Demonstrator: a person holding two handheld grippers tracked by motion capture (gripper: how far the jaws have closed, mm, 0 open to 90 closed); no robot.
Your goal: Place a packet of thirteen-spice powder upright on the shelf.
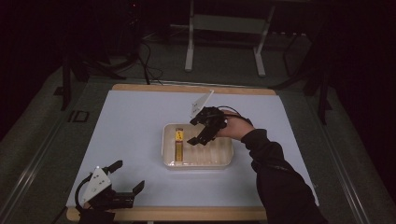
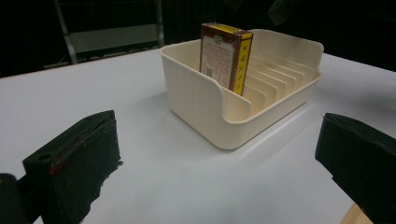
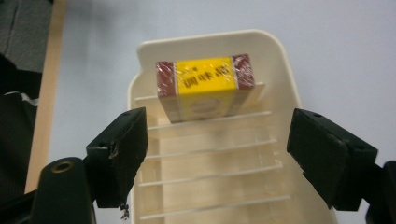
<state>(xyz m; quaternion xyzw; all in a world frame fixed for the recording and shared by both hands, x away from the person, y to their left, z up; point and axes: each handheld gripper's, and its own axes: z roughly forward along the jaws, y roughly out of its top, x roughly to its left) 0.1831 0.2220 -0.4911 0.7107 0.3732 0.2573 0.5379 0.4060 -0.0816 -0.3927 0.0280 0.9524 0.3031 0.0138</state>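
Note:
A cream slotted tray (image 1: pixel 227 158) sits mid-table on the white mat. A maroon and yellow card box (image 1: pixel 179 140) stands on edge in its leftmost slot; it also shows as the box (image 2: pixel 225 55) in the tray (image 2: pixel 196 100) and as the box (image 3: pixel 204 86) in the tray (image 3: pixel 285 70). My right gripper (image 1: pixel 200 130) hovers over the tray just right of the box, open and empty, its jaws (image 3: pixel 217 154) spread above the ribbed slots. My left gripper (image 1: pixel 128 176) rests open at the table's near left corner, jaws (image 2: pixel 219 163) wide apart and pointed at the tray.
The wooden table edge (image 1: pixel 187 213) runs along the front, close under the left gripper. A metal stand (image 1: pixel 224 28) stands on the floor beyond the table. A dark sleeve (image 1: pixel 275 177) reaches in from the bottom right.

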